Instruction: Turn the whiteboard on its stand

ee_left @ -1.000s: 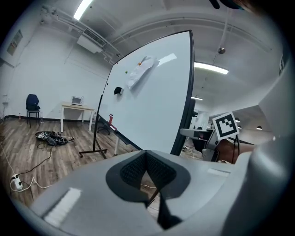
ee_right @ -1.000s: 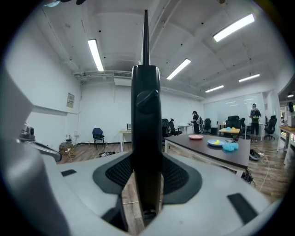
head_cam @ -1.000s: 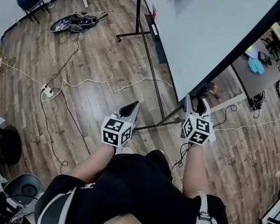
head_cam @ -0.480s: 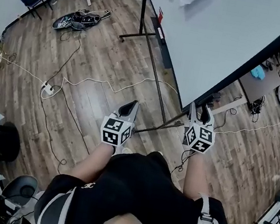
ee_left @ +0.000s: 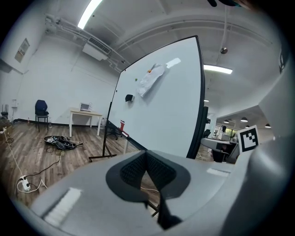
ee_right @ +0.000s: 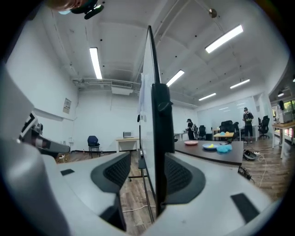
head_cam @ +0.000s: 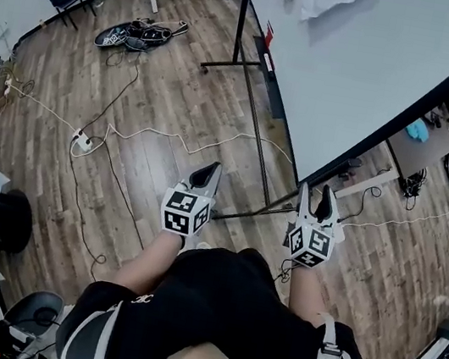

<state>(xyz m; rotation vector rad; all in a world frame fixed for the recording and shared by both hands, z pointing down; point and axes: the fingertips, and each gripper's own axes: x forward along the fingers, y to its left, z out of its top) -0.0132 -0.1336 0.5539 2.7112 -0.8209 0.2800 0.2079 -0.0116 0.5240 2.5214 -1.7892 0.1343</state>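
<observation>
Whiteboard point(head_cam: 382, 65) has swung round; jaws of right gripper point(head_cam: 317, 194) just opened, its edge loose between them. Left gripper point(head_cam: 211, 170) closed, empty. Mid-turn; I must regrip next.

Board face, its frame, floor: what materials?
Board face: smooth white with a soft sheen, likely coated steel or melamine. Frame: matte black, straight profile, probably painted metal or plastic. Floor: wood-look planks with visible grain and seams, possibly laminate or vinyl.

So the left gripper point(ee_left: 146, 161) has its grey jaws pinched together on nothing, down at 6 o'clock. The big white black-framed whiteboard point(ee_left: 170, 115) fills 12 to 2, with a crumpled white sheet point(ee_left: 150, 80) stuck on it. A small white table point(ee_left: 85, 114) and a blue chair point(ee_left: 41, 110) sit off at 9.
</observation>
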